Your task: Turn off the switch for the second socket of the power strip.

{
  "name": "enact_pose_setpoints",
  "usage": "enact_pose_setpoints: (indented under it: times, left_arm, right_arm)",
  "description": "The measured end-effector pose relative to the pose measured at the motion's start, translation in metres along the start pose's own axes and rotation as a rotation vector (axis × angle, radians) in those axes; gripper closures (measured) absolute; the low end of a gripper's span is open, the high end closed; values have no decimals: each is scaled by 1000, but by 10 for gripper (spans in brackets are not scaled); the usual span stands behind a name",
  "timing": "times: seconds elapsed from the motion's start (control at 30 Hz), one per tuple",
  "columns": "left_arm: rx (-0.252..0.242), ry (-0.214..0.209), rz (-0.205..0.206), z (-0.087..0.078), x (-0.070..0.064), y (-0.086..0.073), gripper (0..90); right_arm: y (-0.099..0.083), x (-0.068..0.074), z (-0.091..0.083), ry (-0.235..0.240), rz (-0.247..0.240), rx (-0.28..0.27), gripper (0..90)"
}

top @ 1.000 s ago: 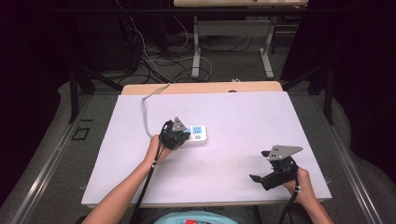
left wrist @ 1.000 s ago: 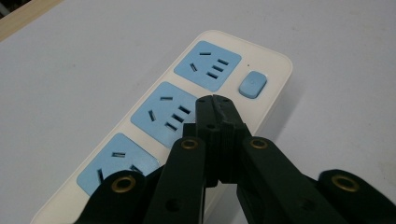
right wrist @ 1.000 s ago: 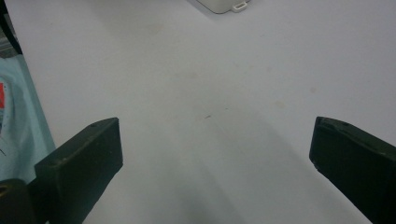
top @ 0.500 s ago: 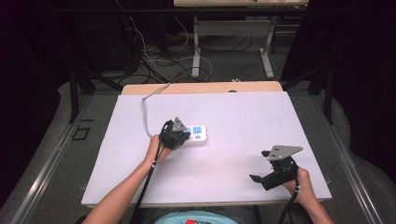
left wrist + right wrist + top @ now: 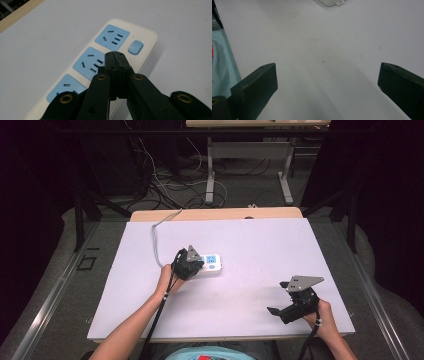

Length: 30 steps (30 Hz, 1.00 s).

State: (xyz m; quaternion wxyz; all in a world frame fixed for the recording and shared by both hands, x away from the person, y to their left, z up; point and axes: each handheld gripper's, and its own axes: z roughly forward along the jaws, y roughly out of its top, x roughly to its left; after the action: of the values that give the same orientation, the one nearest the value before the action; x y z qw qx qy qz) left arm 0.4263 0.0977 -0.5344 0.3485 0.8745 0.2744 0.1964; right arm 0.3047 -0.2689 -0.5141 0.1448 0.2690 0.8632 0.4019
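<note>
My left hand-held gripper (image 5: 115,65), jaws pressed together with nothing between them, hangs over the middle socket of the power strip (image 5: 100,67), which lies on the white table (image 5: 260,245) left of centre. My right hand-held gripper (image 5: 325,82) rests spread wide near the table's right front corner. Risk: the closed tips could jab a socket slot or skid the light strip sideways, as nothing braces it.

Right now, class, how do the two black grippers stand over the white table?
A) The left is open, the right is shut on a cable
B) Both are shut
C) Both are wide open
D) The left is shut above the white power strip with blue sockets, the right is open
D: the left gripper has its jaws pressed together over the white power strip with blue sockets, while the right gripper shows its jaws far apart above the bare white table.
</note>
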Motion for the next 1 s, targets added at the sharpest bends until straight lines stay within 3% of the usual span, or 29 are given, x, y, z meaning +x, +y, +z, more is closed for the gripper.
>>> enact_pose_setpoints:
  times: [0.73,0.97,1.0]
  left_arm:
    - [-2,-1,-14,-1,1,-1,900]
    - [-23,11,-41,-4,2,-2,897]
    - [-17,11,-34,-6,3,-1,818]
  right_arm:
    - [1,0,-1,1,-5,5,22]
    - [1,0,-1,-3,-10,3,22]
    - [1,0,-1,5,-7,6,22]
